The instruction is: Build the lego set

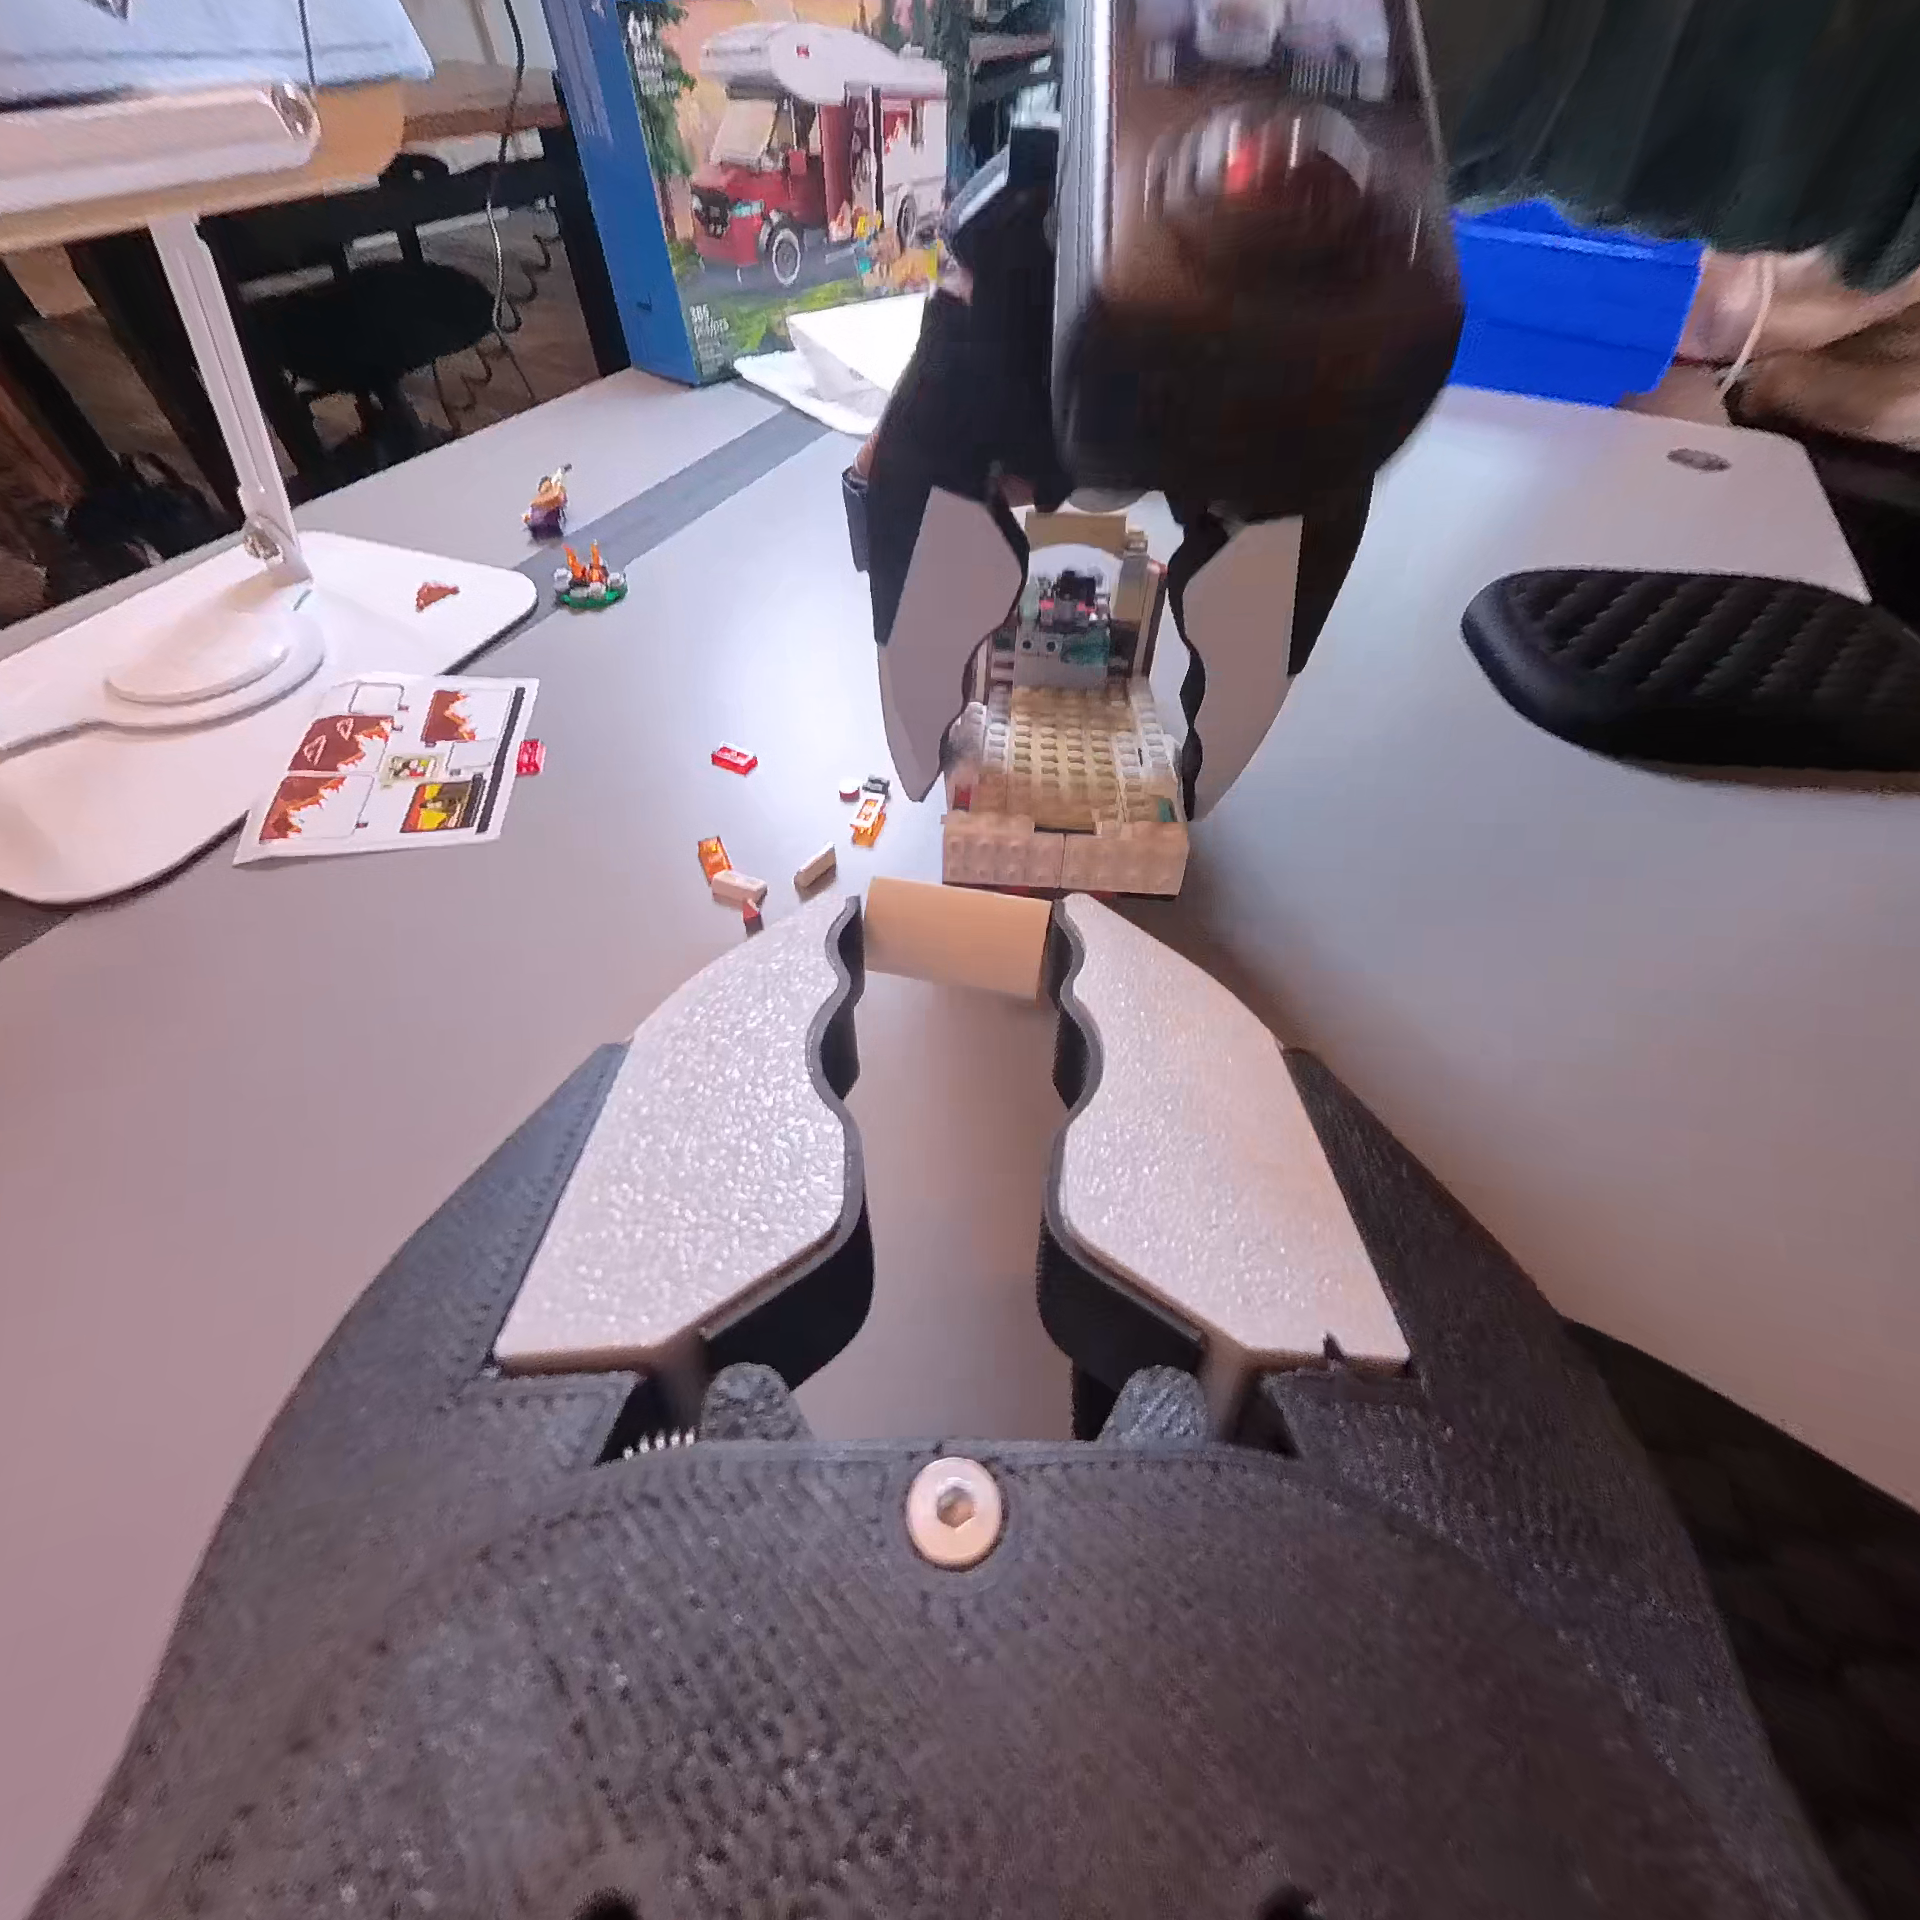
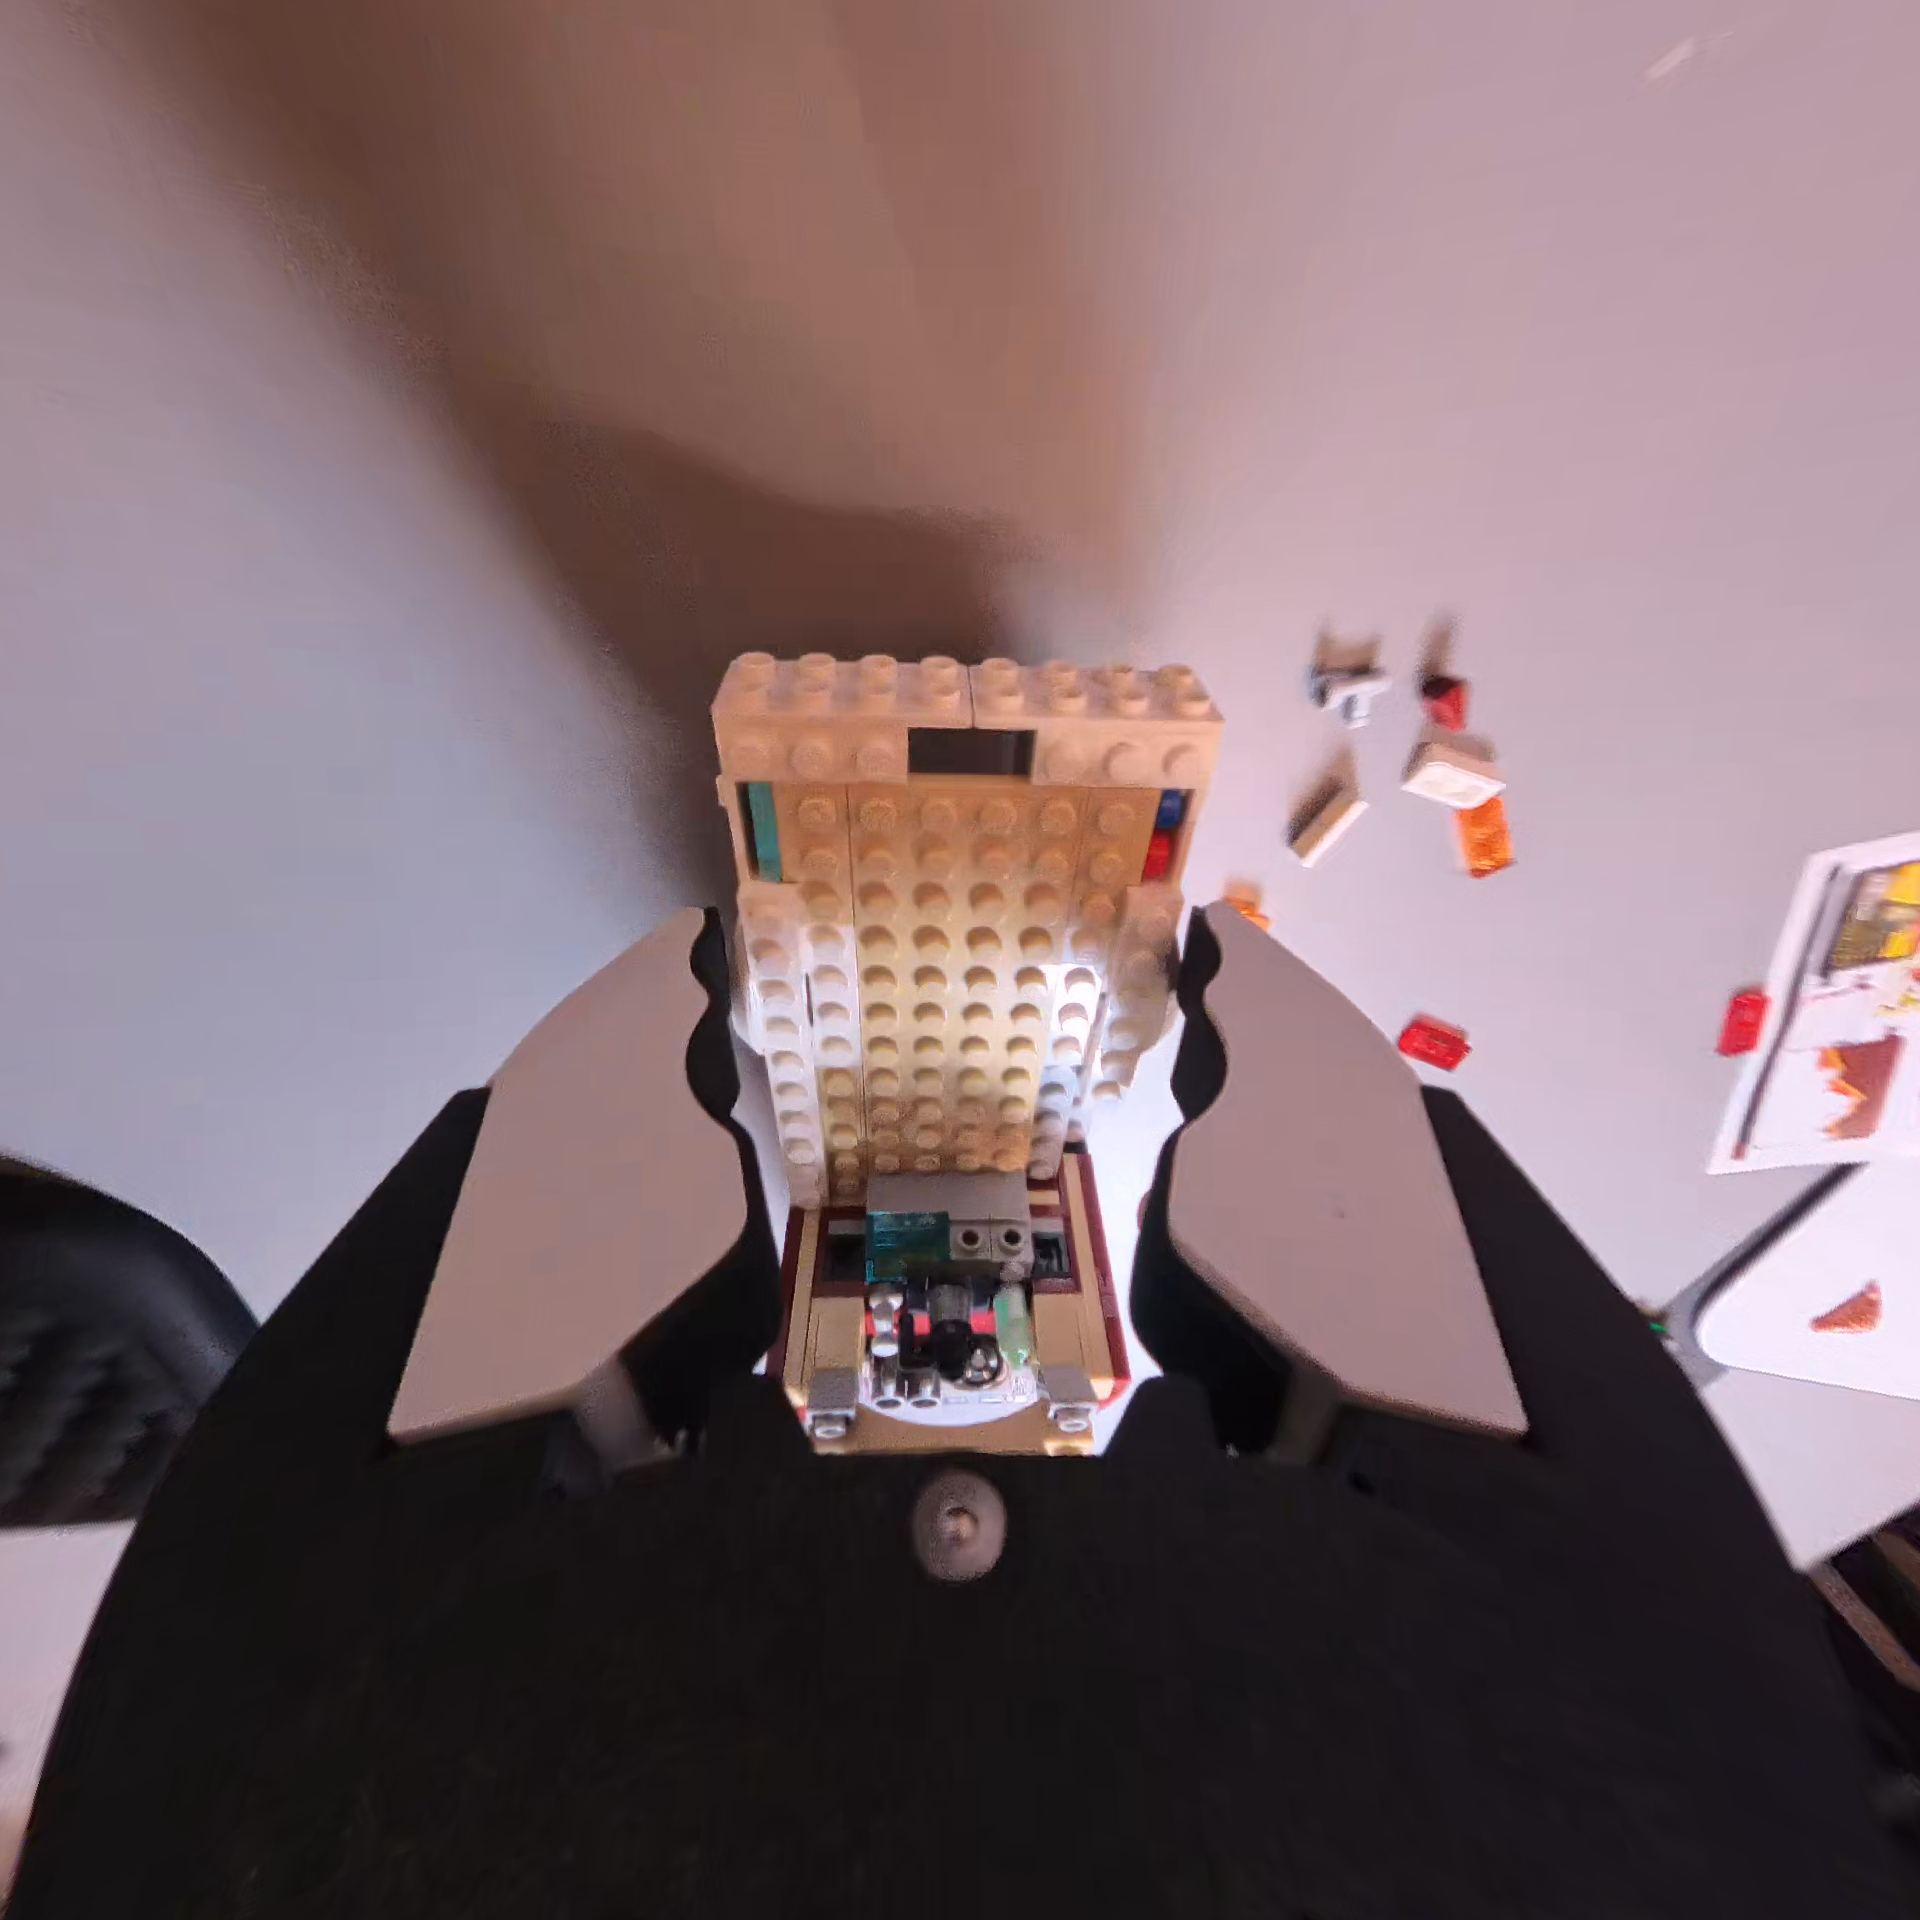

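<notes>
I've got the left gripper (image 1: 956,951) clamped on a tan curved brick (image 1: 954,951), pinched at the fingertips by its two ends, so its long axis runs straight across from one finger to the other. It's low over the grey table (image 1: 416,1039), and the camper build (image 1: 1065,774) sits dead ahead, just beyond the brick with a narrow gap between them.

On the other side, my right gripper (image 2: 945,997) comes down from above with its fingers spread, one on each flank of the build (image 2: 956,966). From the wrist view I can't tell whether the pads actually touch the side walls; they look just beside them, not squeezing.

Here's what the next move hangs on, I'd say: the build's long axis points away from my left tool, and its near studded end wall lies crosswise, parallel to the brick I'm holding. So the left is the nearer hand for placing, and the alignment already looks good.

Loose small pieces (image 1: 790,842) lie to the left of the build, the sticker sheet (image 1: 400,764) further left by the white lamp base (image 1: 208,665), the set's box (image 1: 769,177) at the back.
</notes>
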Available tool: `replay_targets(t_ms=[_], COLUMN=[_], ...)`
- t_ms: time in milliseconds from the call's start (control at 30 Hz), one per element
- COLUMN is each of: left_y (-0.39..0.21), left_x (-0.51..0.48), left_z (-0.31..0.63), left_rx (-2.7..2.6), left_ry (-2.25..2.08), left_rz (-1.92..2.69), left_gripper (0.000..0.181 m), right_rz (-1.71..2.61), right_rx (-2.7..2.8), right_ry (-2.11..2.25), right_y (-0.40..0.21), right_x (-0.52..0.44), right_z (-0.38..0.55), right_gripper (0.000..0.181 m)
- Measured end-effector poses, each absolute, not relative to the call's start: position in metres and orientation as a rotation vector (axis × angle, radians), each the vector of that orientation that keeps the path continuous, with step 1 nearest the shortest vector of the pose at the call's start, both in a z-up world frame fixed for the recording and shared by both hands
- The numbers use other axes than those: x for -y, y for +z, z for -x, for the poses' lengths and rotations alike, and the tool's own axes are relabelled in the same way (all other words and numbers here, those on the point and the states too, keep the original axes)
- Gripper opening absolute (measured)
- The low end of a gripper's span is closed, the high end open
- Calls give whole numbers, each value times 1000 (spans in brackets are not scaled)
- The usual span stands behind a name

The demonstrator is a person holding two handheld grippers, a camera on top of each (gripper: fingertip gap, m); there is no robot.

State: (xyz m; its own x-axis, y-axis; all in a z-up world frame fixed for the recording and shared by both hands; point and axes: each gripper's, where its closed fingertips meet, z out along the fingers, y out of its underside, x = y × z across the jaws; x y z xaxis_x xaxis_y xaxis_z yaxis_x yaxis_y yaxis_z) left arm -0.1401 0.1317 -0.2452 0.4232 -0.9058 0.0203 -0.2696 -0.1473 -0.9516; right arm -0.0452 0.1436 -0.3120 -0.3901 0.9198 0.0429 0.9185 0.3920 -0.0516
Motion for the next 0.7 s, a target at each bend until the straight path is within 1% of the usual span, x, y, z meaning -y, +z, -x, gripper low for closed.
replay_targets(t_ms=[133, 233, 567, 700], left_y=[-231, -227, -227, -227], left_x=[-127, -125, -118, -115], left_z=[137, 136, 126, 123], left_rx=[-1015, -1018, -1040, -1047], left_ry=[-825, -828, -847, -861], left_rz=[1604, 1584, 1567, 1559], left_gripper=[34, 34, 34, 34], right_rz=[1684, 1676, 1624, 1591], right_rx=[2314, 2138, 1768, 1647], right_ry=[340, 500, 768, 878], right_y=[-268, -246, -213, -209], right_x=[-133, -130, -126, -117], right_z=[58, 58, 45, 43], right_gripper=[83, 83, 83, 83])
